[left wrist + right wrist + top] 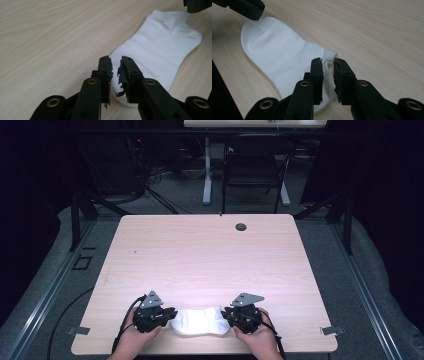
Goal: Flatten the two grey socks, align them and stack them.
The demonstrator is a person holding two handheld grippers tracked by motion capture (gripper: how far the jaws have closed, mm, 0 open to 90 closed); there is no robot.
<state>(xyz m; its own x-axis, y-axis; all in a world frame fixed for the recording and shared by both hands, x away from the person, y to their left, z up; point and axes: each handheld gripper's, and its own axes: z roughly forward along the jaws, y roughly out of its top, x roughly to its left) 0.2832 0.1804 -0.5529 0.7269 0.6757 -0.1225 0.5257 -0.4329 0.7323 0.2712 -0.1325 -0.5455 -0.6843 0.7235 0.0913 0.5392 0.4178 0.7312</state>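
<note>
- Sock (pixel 199 321) lies flat on the worktop (pixel 210 255), near the front edge, right between the two tongs.
- Left tongs (pixel 115 67) sit over one end of the sock. The jaws are a little apart, with a thin gap, and they pinch nothing yet.
- Right tongs (pixel 327 65) sit over the other end, where the sock has its opening. These jaws are also a little apart and hold nothing.
- I think the step now is to grab both ends of the sock.
- To do it well, push each tip down so one jaw slides under the cloth edge, then squeeze.
- Grab only a small bit of cloth, not the worktop.
- Lift both ends together so the sock does not bunch up.
- It is white, soft and short, with a bend at the heel.
- It looks clean and smooth, with a few gentle folds.
</note>
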